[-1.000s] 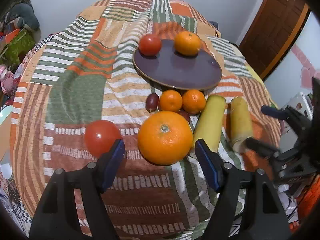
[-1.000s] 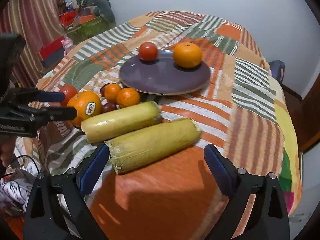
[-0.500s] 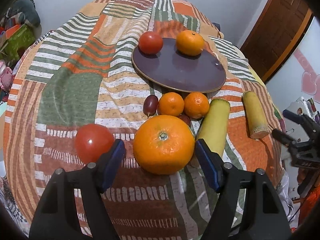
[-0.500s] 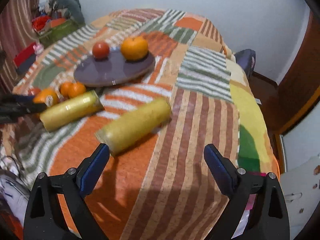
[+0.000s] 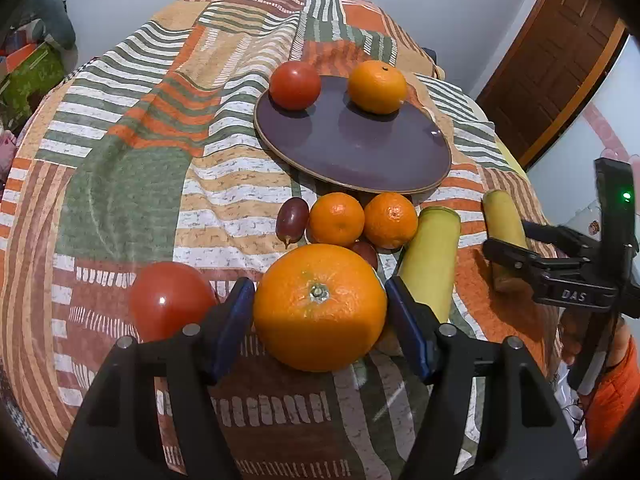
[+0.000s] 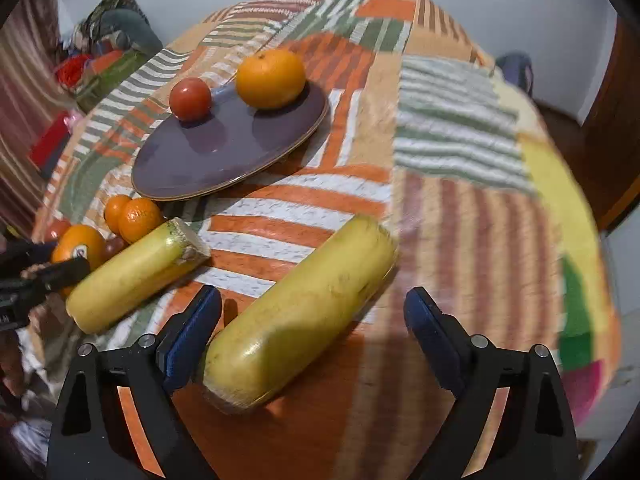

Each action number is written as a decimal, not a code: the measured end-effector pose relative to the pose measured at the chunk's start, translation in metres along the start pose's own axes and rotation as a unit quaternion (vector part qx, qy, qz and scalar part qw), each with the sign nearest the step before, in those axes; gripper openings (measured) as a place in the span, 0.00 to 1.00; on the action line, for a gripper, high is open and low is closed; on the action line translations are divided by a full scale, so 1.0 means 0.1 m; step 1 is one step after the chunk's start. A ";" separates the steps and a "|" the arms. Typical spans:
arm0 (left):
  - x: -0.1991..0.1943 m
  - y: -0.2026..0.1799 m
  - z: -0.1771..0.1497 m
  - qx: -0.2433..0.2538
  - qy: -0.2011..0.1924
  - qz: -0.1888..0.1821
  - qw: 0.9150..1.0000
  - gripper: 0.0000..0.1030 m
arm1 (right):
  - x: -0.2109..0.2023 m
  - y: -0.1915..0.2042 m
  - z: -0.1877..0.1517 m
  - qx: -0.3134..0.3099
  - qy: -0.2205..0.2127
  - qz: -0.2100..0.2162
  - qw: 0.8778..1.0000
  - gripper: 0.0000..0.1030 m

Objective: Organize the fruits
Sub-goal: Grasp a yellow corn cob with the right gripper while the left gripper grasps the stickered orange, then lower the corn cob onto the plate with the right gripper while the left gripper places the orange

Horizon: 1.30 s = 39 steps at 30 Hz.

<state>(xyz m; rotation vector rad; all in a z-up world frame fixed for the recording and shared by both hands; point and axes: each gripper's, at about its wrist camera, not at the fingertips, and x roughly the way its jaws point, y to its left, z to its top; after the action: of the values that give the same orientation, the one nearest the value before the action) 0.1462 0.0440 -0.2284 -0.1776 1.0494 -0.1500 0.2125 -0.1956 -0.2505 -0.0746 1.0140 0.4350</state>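
Note:
A large orange [image 5: 320,306] lies on the striped cloth between the fingers of my left gripper [image 5: 320,316], whose blue pads sit close against its sides. A red tomato [image 5: 170,300] lies just left of it. My right gripper [image 6: 312,332] is open around the near end of a yellow banana piece [image 6: 300,316]. A second banana piece [image 6: 136,268] lies to its left. The purple plate [image 5: 360,152] holds a tomato [image 5: 295,85] and an orange [image 5: 377,86]. Two mandarins [image 5: 362,220] and a dark grape [image 5: 292,216] lie before the plate.
The table is round and covered by a patchwork cloth [image 5: 132,184]; its edge drops off close on the right. A brown door [image 5: 560,60] stands at the right. Cushions and bags [image 6: 100,48] lie beyond the table's far left.
My left gripper has moved forward and closed in around the large orange. My right gripper has swung back to the table and come down over the near banana piece.

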 end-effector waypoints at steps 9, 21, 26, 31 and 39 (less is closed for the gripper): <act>-0.03 0.00 0.00 0.001 -0.002 -0.001 1.000 0.64 | -0.14 0.03 -0.08 -0.027 -0.010 0.010 1.000 0.45; -0.26 0.05 0.09 -0.009 -0.031 0.004 0.999 0.64 | -0.18 -0.07 0.02 -0.036 0.003 0.019 0.999 0.38; -0.34 0.03 0.16 -0.006 -0.044 0.007 0.999 0.64 | 0.02 -0.12 0.10 -0.021 0.018 0.017 0.999 0.36; -0.37 -0.01 0.25 0.000 -0.052 0.008 0.999 0.64 | -0.01 -0.09 0.09 -0.022 0.003 0.012 1.000 0.35; -0.33 -0.03 0.50 0.010 -0.069 0.012 0.998 0.64 | -0.19 -0.01 0.31 -0.038 -0.045 0.016 0.998 0.33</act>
<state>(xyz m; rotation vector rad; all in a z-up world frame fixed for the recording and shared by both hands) 0.1734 0.0517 -0.1752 -0.1553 0.9128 -0.1252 0.2296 -0.1944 -0.2181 -0.1062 0.9120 0.5019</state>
